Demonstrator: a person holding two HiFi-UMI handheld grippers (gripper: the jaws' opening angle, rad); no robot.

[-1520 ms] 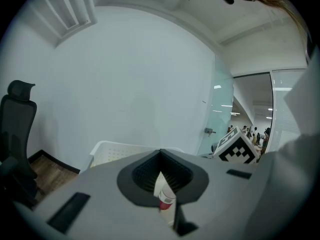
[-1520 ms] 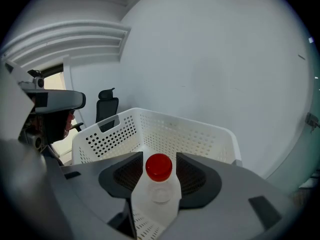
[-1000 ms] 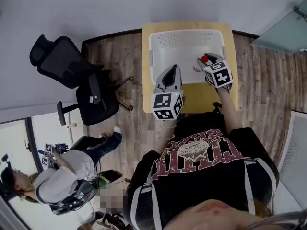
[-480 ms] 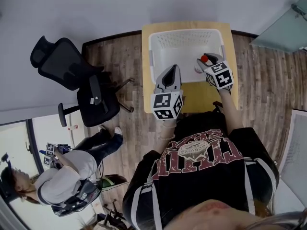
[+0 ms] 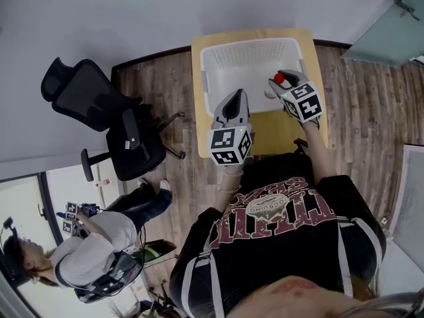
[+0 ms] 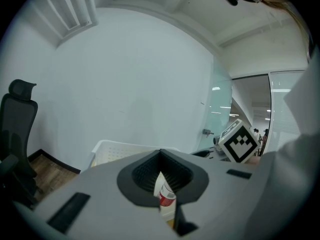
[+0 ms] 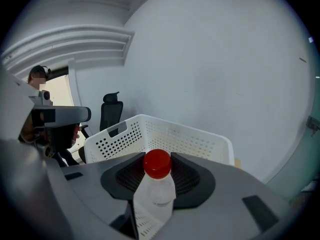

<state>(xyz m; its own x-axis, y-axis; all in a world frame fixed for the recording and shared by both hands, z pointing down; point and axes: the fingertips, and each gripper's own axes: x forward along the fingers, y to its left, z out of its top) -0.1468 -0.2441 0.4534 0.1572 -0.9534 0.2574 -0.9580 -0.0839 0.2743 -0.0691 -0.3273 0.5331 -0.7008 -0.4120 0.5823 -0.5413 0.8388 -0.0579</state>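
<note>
honestly, the left gripper (image 6: 161, 181) was pinched shut on a small white container (image 6: 165, 198) with a red band, up by the front rim of the perforated white basket (image 5: 255, 50). the right gripper (image 7: 156, 176) was clamped on a clear red-capped bottle (image 7: 154, 196) over the basket's right side. it looked light, thin-walled and slick, so i'd squeeze gently below the shoulder.

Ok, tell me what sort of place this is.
Probably an office: a black office chair stands on the wood-plank floor, and a glass partition closes off one side.
</note>
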